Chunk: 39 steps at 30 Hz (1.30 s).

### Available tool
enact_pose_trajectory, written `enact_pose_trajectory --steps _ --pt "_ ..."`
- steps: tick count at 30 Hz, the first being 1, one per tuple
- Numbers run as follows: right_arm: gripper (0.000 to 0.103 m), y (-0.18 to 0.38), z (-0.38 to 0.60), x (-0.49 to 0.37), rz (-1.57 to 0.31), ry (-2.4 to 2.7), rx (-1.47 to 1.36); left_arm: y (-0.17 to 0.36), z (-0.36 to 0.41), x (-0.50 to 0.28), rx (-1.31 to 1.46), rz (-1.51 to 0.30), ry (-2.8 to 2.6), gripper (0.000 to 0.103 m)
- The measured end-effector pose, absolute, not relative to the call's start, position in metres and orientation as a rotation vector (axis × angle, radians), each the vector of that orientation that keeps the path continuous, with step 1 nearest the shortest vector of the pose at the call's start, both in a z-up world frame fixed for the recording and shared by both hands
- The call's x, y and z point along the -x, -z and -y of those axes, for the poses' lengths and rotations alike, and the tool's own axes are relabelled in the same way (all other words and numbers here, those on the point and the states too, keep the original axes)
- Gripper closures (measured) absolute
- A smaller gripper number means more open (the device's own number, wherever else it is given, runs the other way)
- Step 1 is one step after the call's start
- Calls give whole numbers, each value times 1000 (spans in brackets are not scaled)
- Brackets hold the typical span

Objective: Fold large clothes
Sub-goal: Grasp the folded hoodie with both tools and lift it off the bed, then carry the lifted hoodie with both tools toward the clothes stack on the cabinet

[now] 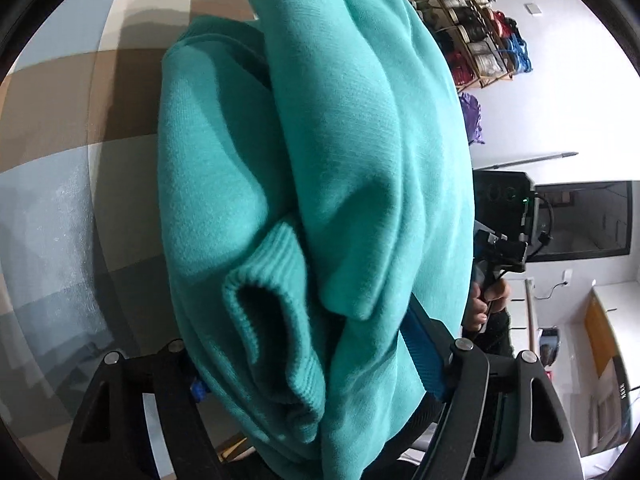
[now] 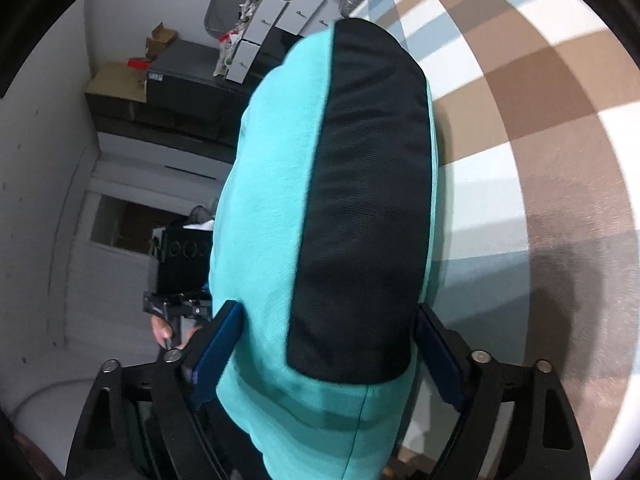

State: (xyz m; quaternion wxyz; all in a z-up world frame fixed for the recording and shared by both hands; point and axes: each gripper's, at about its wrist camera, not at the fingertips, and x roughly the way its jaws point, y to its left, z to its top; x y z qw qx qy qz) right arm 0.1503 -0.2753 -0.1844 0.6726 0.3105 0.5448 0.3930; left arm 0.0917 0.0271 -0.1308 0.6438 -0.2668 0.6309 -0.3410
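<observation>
While you hold both tools up close, your left gripper (image 1: 320, 360) has a thick bundle of the teal sweatshirt (image 1: 320, 152) wedged between its fingers; the blue pad of one finger (image 1: 420, 356) presses against the cloth on one side, and the other finger is almost hidden behind the folds, so the bundle looks pinched. A ribbed cuff (image 1: 272, 320) with its dark opening hangs right in front of that camera. Your right gripper (image 2: 328, 344) stands wide around another bulky part of the same garment, both blue pads (image 2: 220, 352) lying against its sides, gripping it. On this side the sweatshirt shows a broad black panel (image 2: 360, 208) running down its teal body.

Just past the cloth, each camera catches the other tool with a hand (image 1: 486, 304) around its handle, so the sweatshirt hangs bunched between your two grippers, lifted off the surface. Beyond it lies the checked brown, white and blue-grey cloth (image 2: 540, 92). Farther off stand a wooden rack (image 1: 476, 32) of spools against the white wall, some cardboard boxes (image 2: 120, 80) and a row of white drawers (image 2: 280, 12).
</observation>
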Motion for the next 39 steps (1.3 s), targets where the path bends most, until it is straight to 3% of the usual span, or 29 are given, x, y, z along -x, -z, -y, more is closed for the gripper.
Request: enact_pose_trajectory --steps 2,5,10,19,39 --pt "7 194 270 -155 -1254 -893 -749 135 -30 -99 651 -1448 789 29" --pt "7 192 263 -154 -1223 -889 -732 135 -38 -93 637 -1422 808 30" --pt "23 176 263 -139 -1152 -871 -690 126 -37 -90 625 -1390 808 40" --pt "23 176 261 -138 -1130 -862 -732 133 -17 -99 660 -1392 828 42" --pt "29 90 259 -117 -877 -969 -807 13 -19 -95 587 -1184 859 48"
